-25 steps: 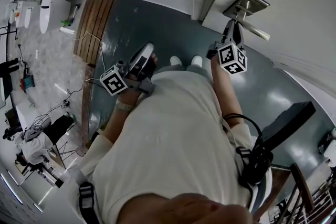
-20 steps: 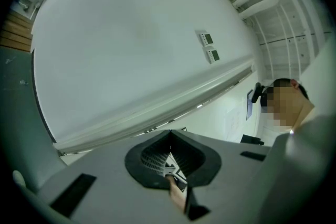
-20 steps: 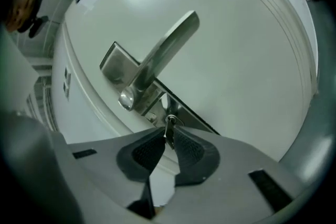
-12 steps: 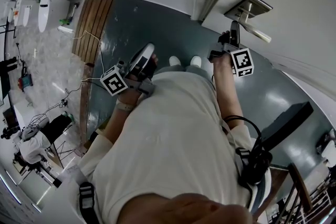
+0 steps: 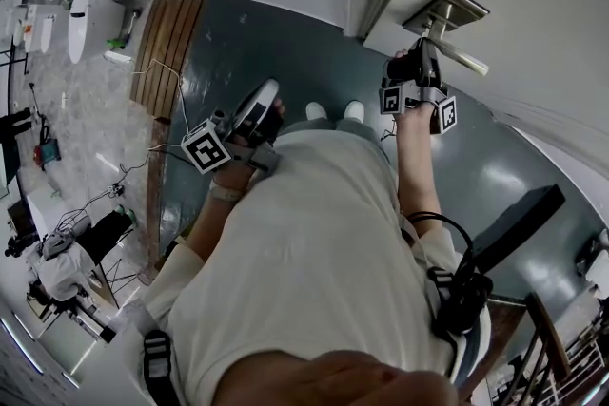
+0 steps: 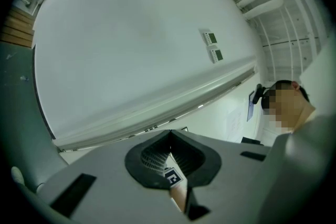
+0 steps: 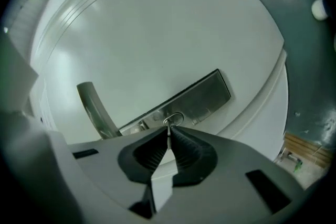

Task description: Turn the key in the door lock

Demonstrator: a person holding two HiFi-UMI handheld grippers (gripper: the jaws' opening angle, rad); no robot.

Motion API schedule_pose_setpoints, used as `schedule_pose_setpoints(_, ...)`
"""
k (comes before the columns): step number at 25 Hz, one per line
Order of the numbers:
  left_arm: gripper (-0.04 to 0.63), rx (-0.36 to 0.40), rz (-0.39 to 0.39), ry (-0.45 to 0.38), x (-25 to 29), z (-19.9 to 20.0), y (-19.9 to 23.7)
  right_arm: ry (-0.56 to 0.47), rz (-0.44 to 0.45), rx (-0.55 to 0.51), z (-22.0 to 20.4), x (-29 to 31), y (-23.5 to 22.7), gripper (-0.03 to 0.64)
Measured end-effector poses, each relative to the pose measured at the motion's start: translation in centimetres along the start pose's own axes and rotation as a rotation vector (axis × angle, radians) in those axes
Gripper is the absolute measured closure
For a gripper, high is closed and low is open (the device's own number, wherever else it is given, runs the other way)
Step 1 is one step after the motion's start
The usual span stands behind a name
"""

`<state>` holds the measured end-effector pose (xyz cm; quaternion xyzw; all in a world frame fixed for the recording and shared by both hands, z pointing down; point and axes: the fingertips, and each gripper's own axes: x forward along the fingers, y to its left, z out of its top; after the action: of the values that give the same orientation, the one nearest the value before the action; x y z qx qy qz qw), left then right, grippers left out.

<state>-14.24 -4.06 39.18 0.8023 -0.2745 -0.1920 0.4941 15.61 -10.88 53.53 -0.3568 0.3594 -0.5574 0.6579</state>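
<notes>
Right claw [image 7: 169,136] just closing, gripping key [image 7: 168,125] | lever handle [image 7: 95,108] beside | left claw [image 6: 170,139] pinched together, empty

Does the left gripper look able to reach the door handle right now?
Probably yes, with a reach across. The left gripper sits back beside the person, shut and empty. The door handle juts out bare; the right gripper, jaws just closed further onto the key, crowds only the plate.
</notes>
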Motion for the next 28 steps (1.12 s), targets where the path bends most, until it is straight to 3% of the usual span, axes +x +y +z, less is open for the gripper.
schedule_pose_setpoints(2, 0.586, 0.006, -0.007, 0.007, 0.2, -0.1, 0.0, 0.009, 0.025, 0.039, 0.1, 0.1, -0.2, 0.575)
schedule_pose_setpoints(4, 0.586, 0.005, -0.015, 0.009, 0.3, -0.4, -0.1, 0.03, 0.034, 0.003, 0.2, 0.1, -0.4, 0.575)
schedule_pose_setpoints(8, 0.586, 0.001, -0.013, 0.014, 0.5, -0.8, 0.0, 0.118, -0.034, -0.167, -0.3, -0.3, -0.5, 0.56)
schedule_pose_setpoints(11, 0.586, -0.008, -0.027, 0.009, 0.7, -0.9, 0.2, 0.2, -0.118, -0.269, -0.9, -2.1, -0.7, 0.481)
schedule_pose_setpoints(13, 0.586, -0.024, -0.024, 0.007, 0.6, -0.9, 0.4, 0.263, -0.169, -0.411, -1.3, -3.7, -0.8, 0.471)
schedule_pose_setpoints(14, 0.586, -0.038, -0.022, 0.006, 0.6, -0.9, 0.5, 0.299, -0.193, -0.552, -1.4, -4.3, -0.7, 0.471)
schedule_pose_setpoints(15, 0.586, -0.046, -0.021, 0.005, 0.5, -0.9, 0.5, 0.342, -0.216, -0.763, -1.5, -4.7, -0.4, 0.471)
schedule_pose_setpoints(16, 0.586, -0.046, -0.019, 0.007, 0.5, -0.9, 0.5, 0.389, -0.238, -1.05, -1.6, -4.9, -0.1, 0.471)
schedule_pose_setpoints(19, 0.586, -0.042, -0.027, 0.006, 0.9, -1.0, 0.4, 0.499, -0.285, -2.087, -2.4, -4.4, 0.7, 0.471)
schedule_pose_setpoints(20, 0.586, -0.037, -0.03, 0.005, 1.0, -1.0, 0.3, 0.514, -0.288, -2.356, -2.7, -4.1, 0.8, 0.471)
schedule_pose_setpoints(21, 0.586, -0.037, -0.031, 0.002, 1.0, -1.0, 0.2, 0.524, -0.287, -2.554, -3.0, -3.7, 0.7, 0.471)
schedule_pose_setpoints(22, 0.586, -0.043, -0.029, -0.003, 0.9, -1.0, 0.2, 0.533, -0.285, -2.692, -3.3, -3.3, 0.4, 0.471)
schedule_pose_setpoints(24, 0.586, -0.042, -0.023, -0.012, 0.5, -0.7, 0.4, 0.543, -0.288, -2.845, -3.6, -2.5, -0.8, 0.471)
schedule_pose_setpoints(28, 0.586, -0.065, -0.008, -0.031, -0.3, -1.0, 0.3, 0.504, -0.295, -2.912, -3.8, -1.0, -1.5, 0.471)
